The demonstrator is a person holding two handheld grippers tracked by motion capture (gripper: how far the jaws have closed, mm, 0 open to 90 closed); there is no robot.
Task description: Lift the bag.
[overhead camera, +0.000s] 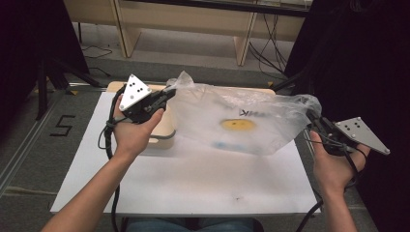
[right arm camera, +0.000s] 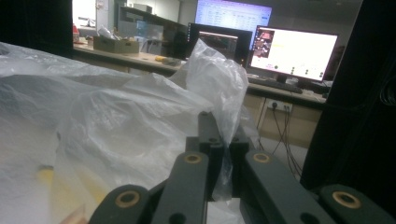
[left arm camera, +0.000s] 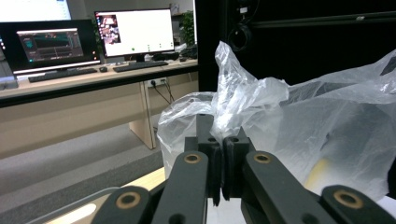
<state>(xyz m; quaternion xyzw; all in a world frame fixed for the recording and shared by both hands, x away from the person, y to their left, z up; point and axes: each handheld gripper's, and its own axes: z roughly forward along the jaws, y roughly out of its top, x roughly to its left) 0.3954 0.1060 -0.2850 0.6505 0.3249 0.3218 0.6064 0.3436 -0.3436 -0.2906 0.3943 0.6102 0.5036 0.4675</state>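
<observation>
Two grippers, one bag: from the high view we see the left gripper [overhead camera: 167,94] and the right gripper [overhead camera: 309,117] each pinching a corner of the bag [overhead camera: 232,121], stretched above the table [overhead camera: 193,179] with a wooden box [overhead camera: 162,130] under its left end. Something yellow [overhead camera: 238,125] sits inside, perhaps a print. In the left gripper view our jaws are clamped on bunched film [left arm camera: 233,107]. In the right gripper view, the same: jaws clenched on a twisted tuft [right arm camera: 219,93]. We'd keep the pull even, both ends level, so the thin plastic neither slips nor tears.
</observation>
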